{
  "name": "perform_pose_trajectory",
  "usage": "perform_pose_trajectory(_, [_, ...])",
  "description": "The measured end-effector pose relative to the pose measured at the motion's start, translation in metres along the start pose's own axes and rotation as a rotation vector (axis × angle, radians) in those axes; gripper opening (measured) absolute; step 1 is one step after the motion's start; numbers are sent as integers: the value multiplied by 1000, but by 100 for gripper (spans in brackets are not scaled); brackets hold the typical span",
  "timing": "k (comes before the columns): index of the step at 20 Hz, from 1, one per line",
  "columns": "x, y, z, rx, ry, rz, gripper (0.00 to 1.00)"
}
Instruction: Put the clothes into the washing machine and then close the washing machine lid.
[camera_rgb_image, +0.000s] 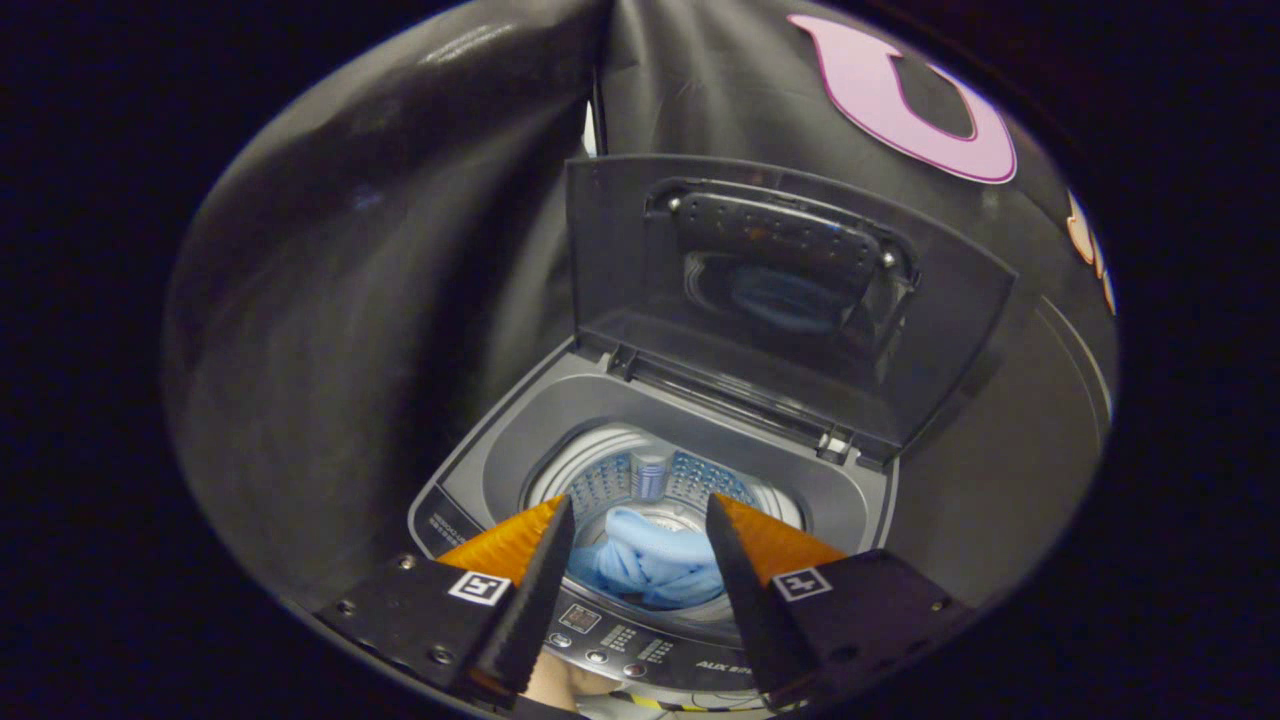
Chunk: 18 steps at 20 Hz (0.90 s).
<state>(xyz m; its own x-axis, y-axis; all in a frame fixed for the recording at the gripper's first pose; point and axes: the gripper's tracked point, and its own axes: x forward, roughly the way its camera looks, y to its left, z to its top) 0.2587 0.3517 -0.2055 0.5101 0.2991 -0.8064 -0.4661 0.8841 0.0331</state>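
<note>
The washing machine (640, 470) sits below me with its lid (790, 300) tipped up and back against the booth wall — upright so the drum stays free for loading. The blue clothes (650, 565) lie bunched down in the drum, seen between my fingers and beyond them. My gripper (640, 540) hangs above the opening, fingers spread wide, gripping nothing and, as far as I can judge through the fisheye, touching nothing. With the clothes in, I reckon the lid is what remains — still standing open.

Dim, fisheye warp, cloth glare
</note>
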Motion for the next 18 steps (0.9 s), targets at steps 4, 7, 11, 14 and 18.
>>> perform_pose_trajectory(4, [-18,-8,13,11,-64,-11,91])
perform_pose_trajectory(7, [-33,-16,32,-6,-135,-33,94])
perform_pose_trajectory(11, [-53,-22,84,44,-284,-45,93])
perform_pose_trajectory(14, [-72,-34,141,68,-438,-73,93])
perform_pose_trajectory(18, [-77,-58,209,74,-585,-133,95])
